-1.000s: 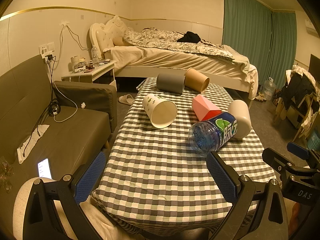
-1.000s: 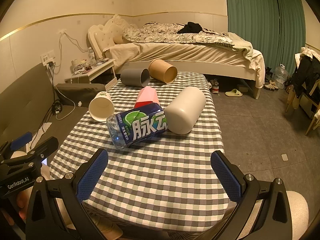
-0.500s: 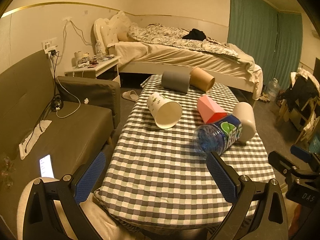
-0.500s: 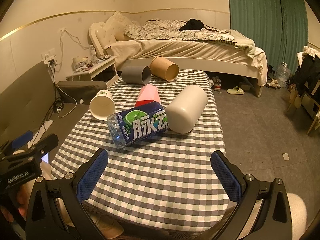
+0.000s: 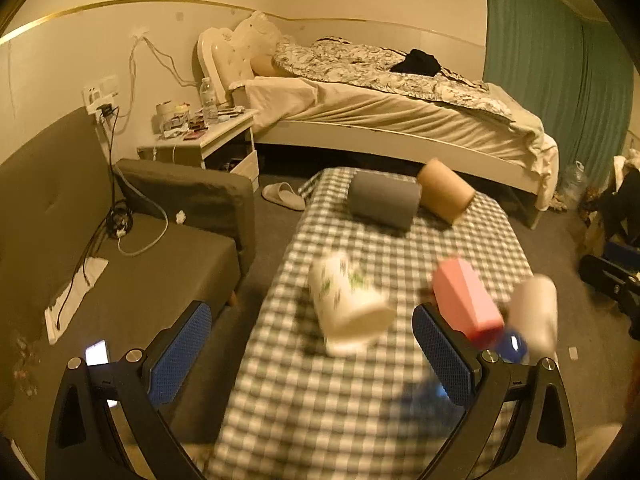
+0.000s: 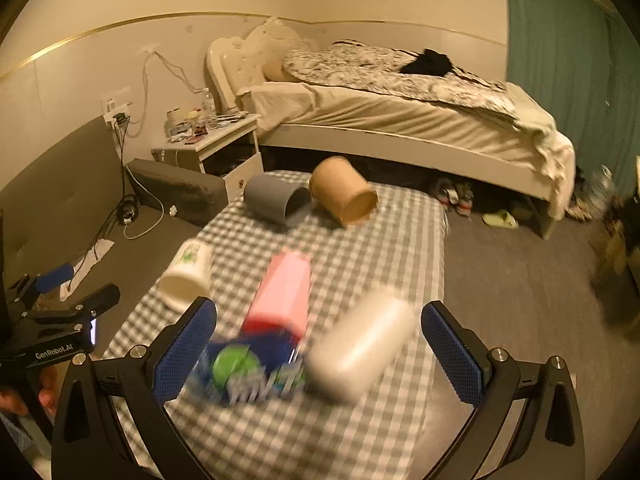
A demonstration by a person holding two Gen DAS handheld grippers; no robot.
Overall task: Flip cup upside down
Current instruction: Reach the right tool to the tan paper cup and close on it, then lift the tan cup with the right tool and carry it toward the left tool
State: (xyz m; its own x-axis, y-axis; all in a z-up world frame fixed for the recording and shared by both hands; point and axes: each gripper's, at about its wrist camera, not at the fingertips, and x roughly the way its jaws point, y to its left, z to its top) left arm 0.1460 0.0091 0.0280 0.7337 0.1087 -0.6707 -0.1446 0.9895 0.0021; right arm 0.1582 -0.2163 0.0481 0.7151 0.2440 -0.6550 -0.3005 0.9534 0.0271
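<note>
Cup (image 5: 348,312) with the leaf print lies on its side on the checked counter (image 5: 320,400), straight ahead of your left tool (image 5: 312,352), whose fingers stand wide apart. It looks like light, crushable paper, so pinch across the wall gently.

From the right, your right tool (image 6: 320,350) is also spread, with nothing held; the cup (image 6: 186,276) lies off to its left.

**Checked table, six things lying on it**

Table (image 6: 408,216) under grey-and-white checked cloth. All lie on their sides. Far end: grey cup (image 6: 278,200) just beside brown cup (image 6: 344,192). Left edge: white leaf-print cup (image 6: 186,274). Middle: pink cup (image 6: 282,292). Nearest: blue-labelled bottle (image 6: 248,372), cream cup (image 6: 360,346), both blurred.
</note>
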